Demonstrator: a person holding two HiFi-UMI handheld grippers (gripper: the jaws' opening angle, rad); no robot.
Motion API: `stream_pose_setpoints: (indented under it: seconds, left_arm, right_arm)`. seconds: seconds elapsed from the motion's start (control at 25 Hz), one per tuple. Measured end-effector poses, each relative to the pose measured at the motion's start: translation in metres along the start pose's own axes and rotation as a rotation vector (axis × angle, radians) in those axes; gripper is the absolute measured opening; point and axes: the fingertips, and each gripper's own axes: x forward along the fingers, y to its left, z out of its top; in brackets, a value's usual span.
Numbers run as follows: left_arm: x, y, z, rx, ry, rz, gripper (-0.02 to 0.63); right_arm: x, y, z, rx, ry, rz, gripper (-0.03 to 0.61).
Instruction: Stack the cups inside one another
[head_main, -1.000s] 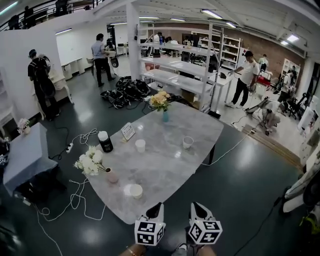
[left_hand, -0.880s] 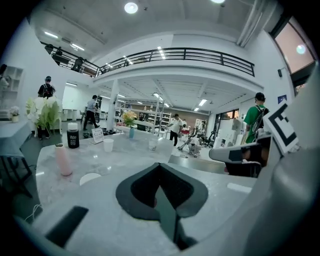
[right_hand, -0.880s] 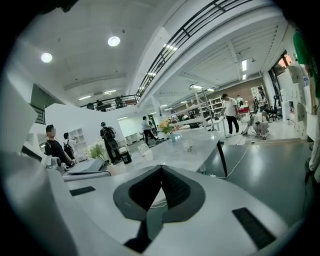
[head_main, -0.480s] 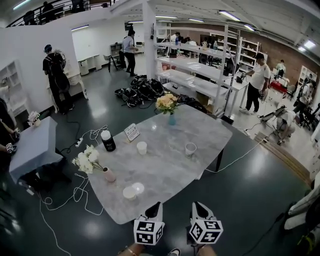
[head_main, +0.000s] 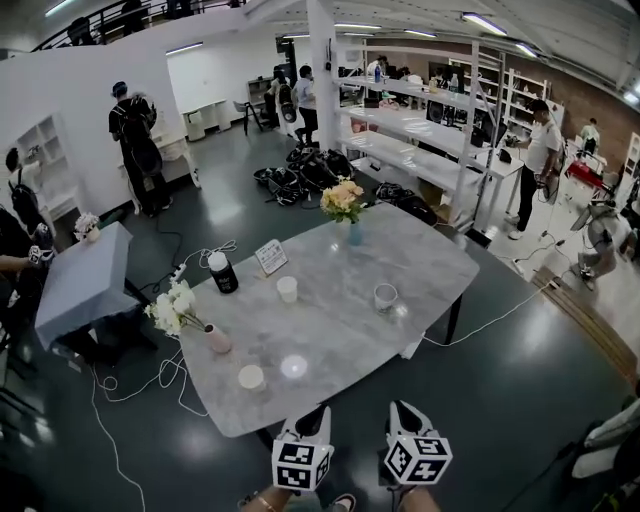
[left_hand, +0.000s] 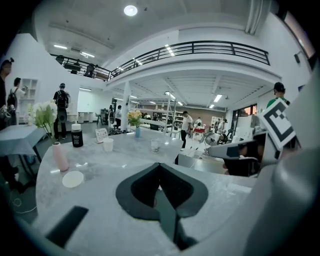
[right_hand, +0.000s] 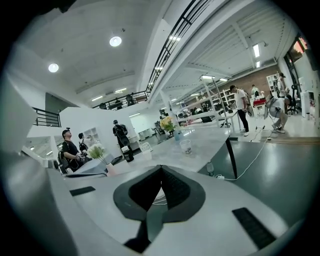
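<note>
Three cups stand apart on the grey marble table. A white cup is at mid-left, a clear patterned cup at mid-right, and a low white cup near the front edge. My left gripper and right gripper hover side by side just off the table's front edge. Both are shut and hold nothing. The left gripper view has the low white cup, the white cup and the clear cup beyond its jaws. The right gripper view shows the clear cup.
On the table's left side stand a black bottle, a pink vase with white flowers and a small card sign. A blue vase of yellow flowers is at the far end. Cables lie on the floor. People stand around the room.
The whole view has swung as I move along the table's front edge, so the table now sits more squarely ahead. Both grippers stay shut and empty. No cup has moved.
</note>
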Motion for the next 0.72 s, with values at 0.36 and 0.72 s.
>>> stream_pose_setpoints:
  seconds: [0.36,0.72]
  left_arm:
    - [0.019,0.009,0.000,-0.021,0.030,0.061,-0.004]
    - [0.078,0.022,0.022,-0.060,-0.006,0.074,-0.003]
  right_arm:
    - [0.025,-0.010,0.008,0.012,0.019,0.047,0.006]
    - [0.072,-0.031,0.041,-0.043,0.019,0.068,0.006]
